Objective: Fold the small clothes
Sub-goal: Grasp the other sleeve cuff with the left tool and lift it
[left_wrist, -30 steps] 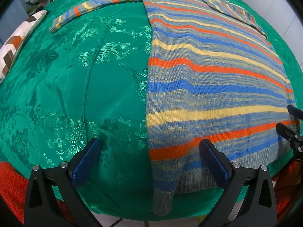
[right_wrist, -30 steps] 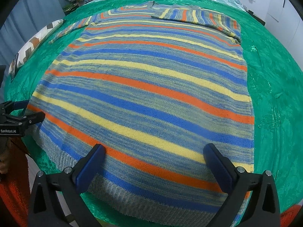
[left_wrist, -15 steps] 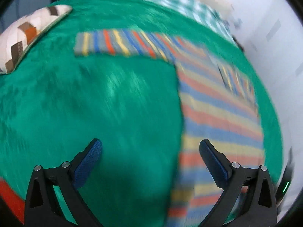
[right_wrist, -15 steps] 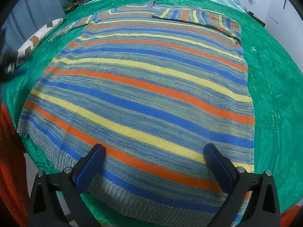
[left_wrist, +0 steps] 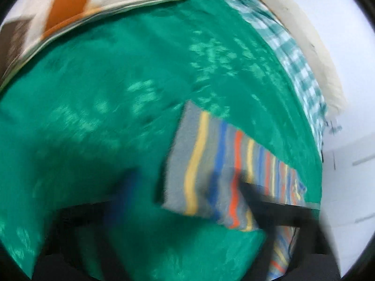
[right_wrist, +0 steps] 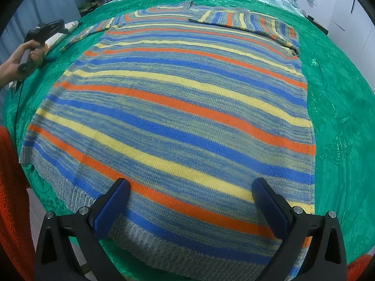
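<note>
The sweater (right_wrist: 182, 117) lies flat on the bed (right_wrist: 339, 107), its left sleeve (left_wrist: 211, 171) stretched sideways with its cuff end between the closing left tongs (left_wrist: 185, 187), pitched steeply down at it, while the right tongs (right_wrist: 189, 201) hover apart over the hem, gripping nothing.
</note>
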